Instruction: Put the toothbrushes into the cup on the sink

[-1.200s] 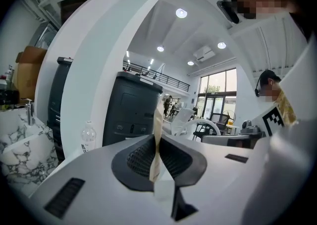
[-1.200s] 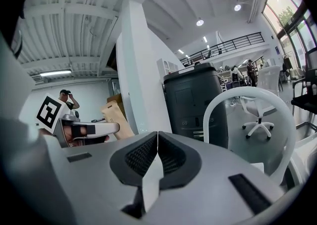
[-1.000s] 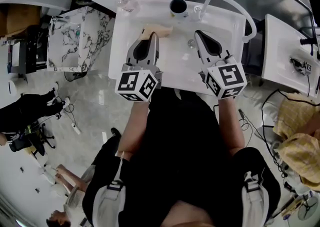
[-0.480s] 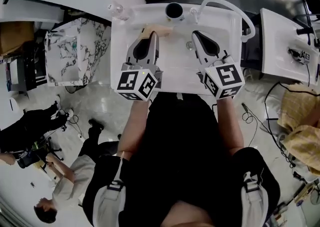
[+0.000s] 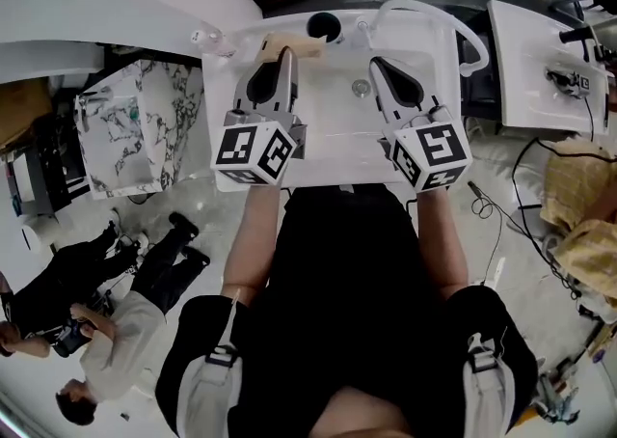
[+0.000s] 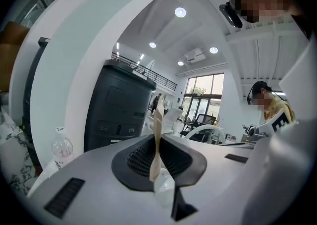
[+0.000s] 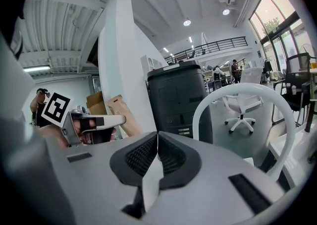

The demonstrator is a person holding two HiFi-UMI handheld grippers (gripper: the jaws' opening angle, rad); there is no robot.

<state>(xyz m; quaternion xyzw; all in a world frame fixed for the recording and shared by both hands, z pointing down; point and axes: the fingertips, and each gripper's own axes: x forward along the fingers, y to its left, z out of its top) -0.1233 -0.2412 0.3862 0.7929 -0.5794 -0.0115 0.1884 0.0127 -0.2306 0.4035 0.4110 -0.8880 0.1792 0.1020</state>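
My left gripper (image 5: 285, 53) is shut on a flat tan toothbrush (image 5: 295, 44) over the back left of the white sink (image 5: 328, 127). In the left gripper view the toothbrush (image 6: 157, 120) stands edge-on between the shut jaws of my left gripper (image 6: 158, 139). A dark cup (image 5: 326, 27) stands on the sink's back rim, just right of the toothbrush's end. My right gripper (image 5: 377, 65) hovers over the basin's right half, shut with nothing in it. In the right gripper view its pads (image 7: 157, 137) meet, with nothing between them.
A drain (image 5: 361, 88) lies between the two grippers. A white curved hose (image 5: 465, 29) arches over the sink's right back corner. A clear bottle (image 5: 206, 38) sits at the left back corner. A marble cabinet (image 5: 135, 127) stands left, another white basin (image 5: 540, 69) right.
My left gripper has carried the tan toothbrush farther toward the sink's back rim, closer to the cup. The right gripper has hardly moved. A person on the floor at left has walked on.
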